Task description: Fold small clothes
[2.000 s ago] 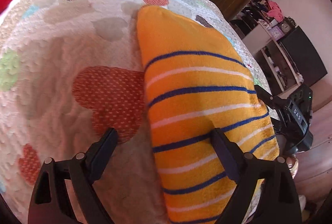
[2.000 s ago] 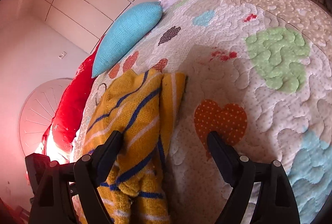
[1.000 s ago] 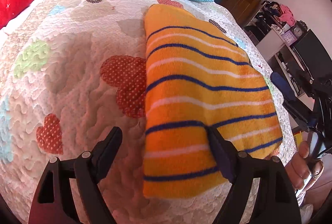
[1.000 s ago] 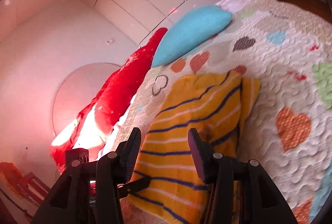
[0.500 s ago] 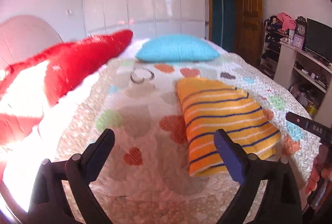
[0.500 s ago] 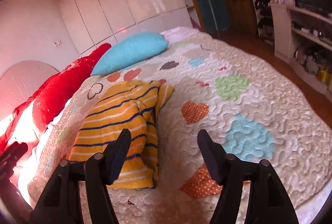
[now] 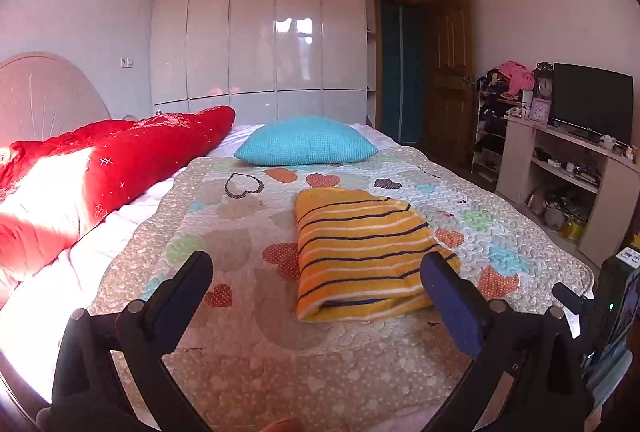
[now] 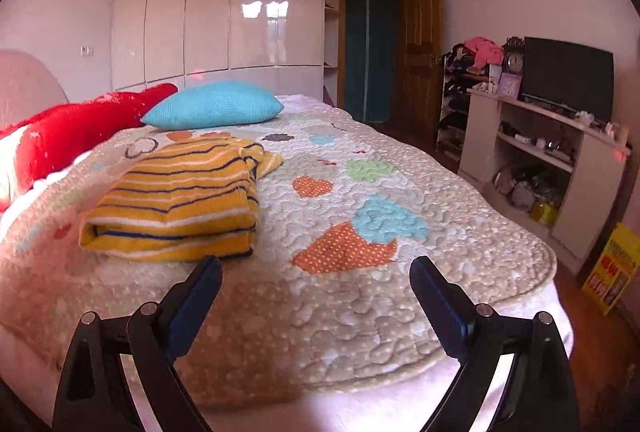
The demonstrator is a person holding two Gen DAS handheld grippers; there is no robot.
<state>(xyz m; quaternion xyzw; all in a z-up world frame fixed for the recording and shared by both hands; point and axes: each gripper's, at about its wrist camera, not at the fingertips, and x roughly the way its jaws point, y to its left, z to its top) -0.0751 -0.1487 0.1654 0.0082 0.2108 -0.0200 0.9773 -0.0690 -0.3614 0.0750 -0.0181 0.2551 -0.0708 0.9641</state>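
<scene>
The striped yellow garment (image 7: 360, 252) is shown lying folded into a thick, roughly rectangular bundle on the heart-patterned quilt (image 7: 240, 352), towards the foot of the bed and well short of the blue pillow (image 7: 306, 141). In the right wrist view the layers are seen stacked at the near edge, while a loose part, possibly a sleeve or collar, is left protruding at the far right corner (image 8: 268, 160). The fold is judged essentially complete; the step in hand is taken to be release and clearance.

The left gripper (image 7: 320, 296) is held with its jaws fully apart, nothing between them, the bundle being seen beyond and between the two fingers but untouched. The right gripper (image 8: 316, 296) is caught with its jaws opening, nearly at full spread, only bare quilt lying between them; the garment is placed to the left of its left finger (image 8: 196, 296).

For this step to be done well, both tools should be kept clear of the cloth so that no layer is dragged or the stack disturbed. If tidying is wanted, the protruding corner would best be tucked with a light pinch at its edge only, the bundle being pressed flat rather than lifted. A red cushion (image 7: 112, 168) lies along the far left side, well apart.
</scene>
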